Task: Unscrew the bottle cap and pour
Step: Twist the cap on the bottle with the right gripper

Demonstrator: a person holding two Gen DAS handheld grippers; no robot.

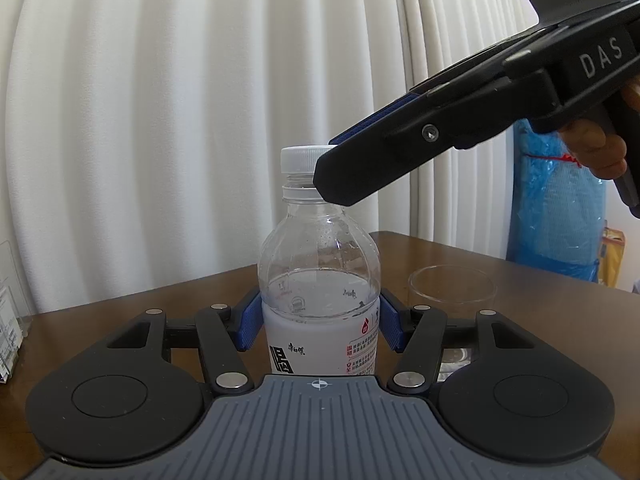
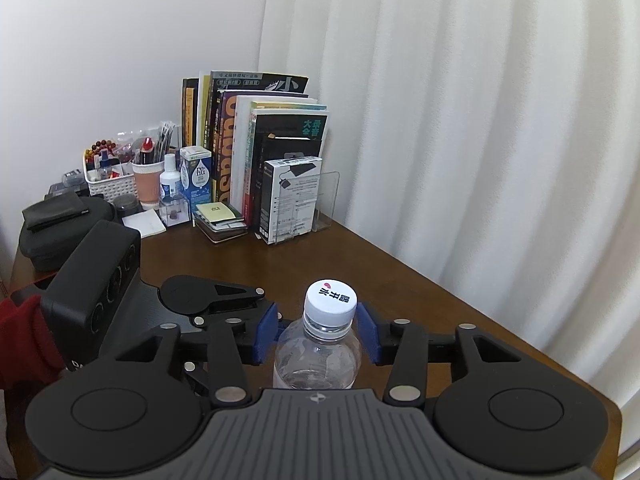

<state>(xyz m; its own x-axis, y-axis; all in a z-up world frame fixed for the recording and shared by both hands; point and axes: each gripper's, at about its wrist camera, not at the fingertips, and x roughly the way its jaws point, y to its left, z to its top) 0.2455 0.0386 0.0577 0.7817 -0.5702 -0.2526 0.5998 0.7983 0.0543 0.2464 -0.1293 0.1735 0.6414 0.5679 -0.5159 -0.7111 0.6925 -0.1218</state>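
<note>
White pleated curtains back a brown wooden desk, where a clear plastic water bottle stands upright near the front edge, its lower half wrapped in a white printed label and its white ribbed cap on the neck.

The left gripper reaches in almost level at the bottle's waist, its blue pads pressed against both sides of the body, clamped on the bottle. Seen from the right wrist view, the same tool lies low at the left, a red sleeve behind it.

The right gripper slants down from the upper right toward the cap, a hand curled round its pistol-style handle. Its two blue pads flank the cap with a narrow gap visible on each side, so the jaws stand slightly parted around the cap, not pressing it.

A clear drinking glass stands on the desk just right of the bottle. A row of books in a clear stand fills the far corner, with a white basket of small items and a black case to its left. A blue plastic-wrapped bundle leans beyond the desk's far right edge.
</note>
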